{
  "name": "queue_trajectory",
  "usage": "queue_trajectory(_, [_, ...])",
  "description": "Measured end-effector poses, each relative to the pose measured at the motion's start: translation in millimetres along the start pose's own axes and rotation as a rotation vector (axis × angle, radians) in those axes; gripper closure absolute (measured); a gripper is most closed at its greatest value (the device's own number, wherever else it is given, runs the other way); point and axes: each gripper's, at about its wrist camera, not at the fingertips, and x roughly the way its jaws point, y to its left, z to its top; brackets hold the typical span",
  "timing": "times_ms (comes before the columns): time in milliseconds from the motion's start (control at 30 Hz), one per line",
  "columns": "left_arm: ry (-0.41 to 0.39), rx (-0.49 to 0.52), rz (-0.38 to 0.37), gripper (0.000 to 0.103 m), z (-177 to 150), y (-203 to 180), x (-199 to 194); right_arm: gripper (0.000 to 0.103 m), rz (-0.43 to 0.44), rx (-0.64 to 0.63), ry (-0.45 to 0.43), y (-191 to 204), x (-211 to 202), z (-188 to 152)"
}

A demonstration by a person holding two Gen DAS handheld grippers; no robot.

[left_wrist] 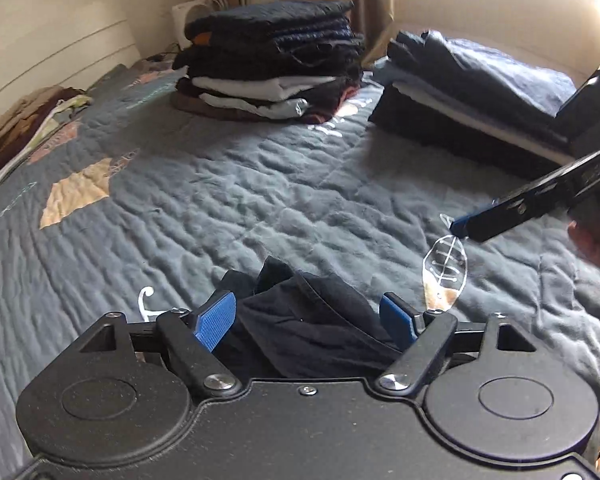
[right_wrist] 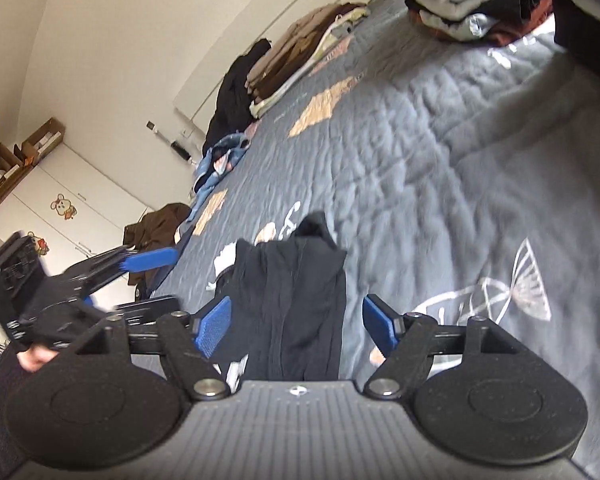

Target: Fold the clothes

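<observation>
On the grey quilt (left_wrist: 228,184), right at 6 o'clock in the left wrist view, a dark garment (left_wrist: 300,328) lies bunched between the left gripper (left_wrist: 306,322) and its blue pads (left_wrist: 216,320). Fingers are spread wide, cloth sitting in the gap, neither pad clearly pressing it. Up at 12 o'clock stands a tall folded stack (left_wrist: 272,64), and at 2 o'clock a second, lower stack (left_wrist: 468,92), only fully seen from this camera. The right gripper (left_wrist: 512,208) pokes in at 3 o'clock, side-on, so its fingers cannot be judged from here.

Switch to the right wrist view and that is settled: the right gripper (right_wrist: 296,326) is spread too, the garment (right_wrist: 292,300) draped lengthwise between its pads (right_wrist: 214,326), running back under the camera. This side alone shows loose clothes (right_wrist: 300,52) heaped along the wall at 12 o'clock, a blue crumpled piece (right_wrist: 220,160) at 10 o'clock, and a white cupboard (right_wrist: 56,196) with cartoon stickers at 9 o'clock. The left gripper (right_wrist: 112,276) appears blurred at 9 o'clock, a hand (right_wrist: 36,358) beneath it.
</observation>
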Motion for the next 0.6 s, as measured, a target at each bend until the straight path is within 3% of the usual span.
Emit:
queue_trajectory(267, [0.201,0.224,-0.125,0.033,13.9,16.5,81.0,0.026,0.044,0.002,-0.078,-12.5,1.1,33.5])
queue_trajectory(300, [0.230,0.239,-0.153,0.038,13.1,16.6,87.0,0.026,0.040,0.006,-0.079,-15.7,3.4,36.0])
queue_trajectory(333, [0.258,0.253,-0.180,0.057,12.3,16.7,93.0,0.026,0.037,0.011,-0.072,-19.0,6.3,37.0])
queue_trajectory(433, [0.288,0.301,-0.212,0.090,5.8,14.5,100.9,0.026,0.028,0.008,-0.049,-23.8,14.9,38.5])
queue_trajectory(600, [0.277,0.320,-0.203,0.093,8.0,16.0,104.6,0.025,0.050,-0.002,-0.034,-24.2,26.6,41.3])
